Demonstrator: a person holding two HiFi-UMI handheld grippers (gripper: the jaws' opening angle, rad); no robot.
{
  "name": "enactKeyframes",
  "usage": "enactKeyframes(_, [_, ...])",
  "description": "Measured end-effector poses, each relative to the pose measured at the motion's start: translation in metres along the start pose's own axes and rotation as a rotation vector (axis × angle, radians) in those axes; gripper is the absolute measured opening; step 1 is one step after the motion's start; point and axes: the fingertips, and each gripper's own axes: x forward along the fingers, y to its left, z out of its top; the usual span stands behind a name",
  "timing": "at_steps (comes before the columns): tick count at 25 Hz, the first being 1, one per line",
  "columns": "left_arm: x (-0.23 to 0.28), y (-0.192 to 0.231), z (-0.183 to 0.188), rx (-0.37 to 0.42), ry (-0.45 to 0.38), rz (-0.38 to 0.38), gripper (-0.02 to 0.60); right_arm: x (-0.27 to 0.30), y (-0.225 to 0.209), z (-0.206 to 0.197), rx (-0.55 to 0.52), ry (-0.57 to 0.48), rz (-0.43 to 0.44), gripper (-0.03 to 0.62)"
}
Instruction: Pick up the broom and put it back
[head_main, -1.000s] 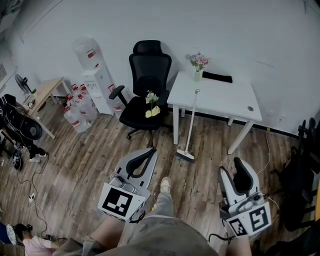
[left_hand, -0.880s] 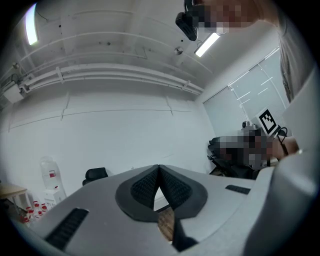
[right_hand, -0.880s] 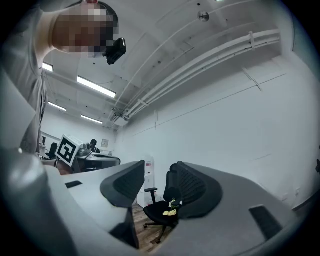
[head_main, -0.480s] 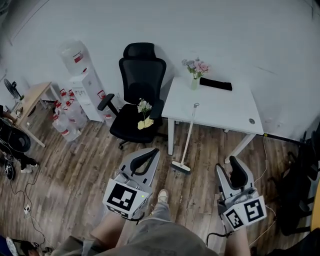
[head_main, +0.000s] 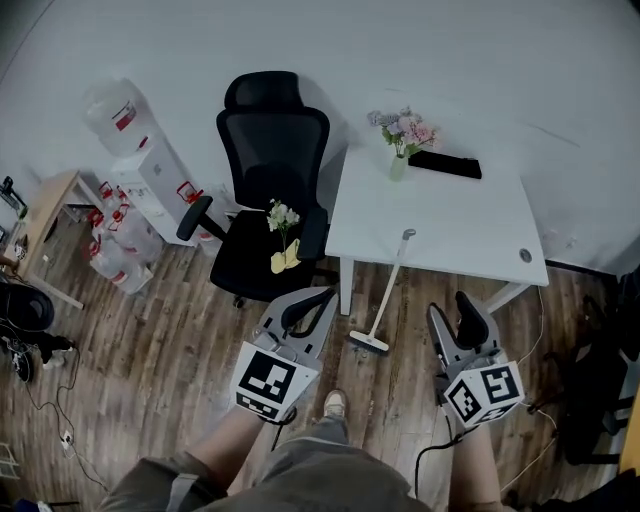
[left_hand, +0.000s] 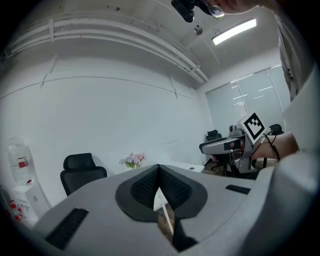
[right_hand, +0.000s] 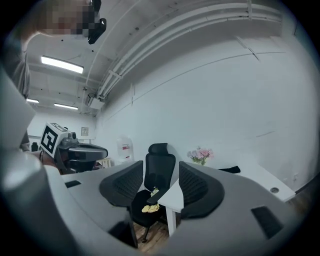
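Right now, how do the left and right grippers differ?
The left gripper has its jaws together; the right gripper has them apart and opening. In the head view the left gripper sits left of the broom, the right gripper right of it. Both are empty and clear of the broom.

A white table (head_main: 450, 235) stood by the far wall, right of centre, bearing a vase of pink flowers (head_main: 402, 140) near its far left corner and a flat black object (head_main: 444, 165) just right of the vase. The wood-plank floor (head_main: 150, 340) carried that table, a black office chair (head_main: 268, 180) just left of it, a water dispenser (head_main: 150, 175) and water bottles (head_main: 110, 250) farther left, and a wooden table (head_main: 45, 205) at the far left. The broom (head_main: 385, 300) stood with its head on the floor near the white table's near left leg, handle leaning on the table's near edge.
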Motion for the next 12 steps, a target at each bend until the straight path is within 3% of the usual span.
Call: enactKeyframes(12, [0.125, 0.062, -0.089, -0.074, 0.097, -0.060, 0.015, 0.152, -0.080, -0.109, 0.076, 0.206, -0.079, 0.245])
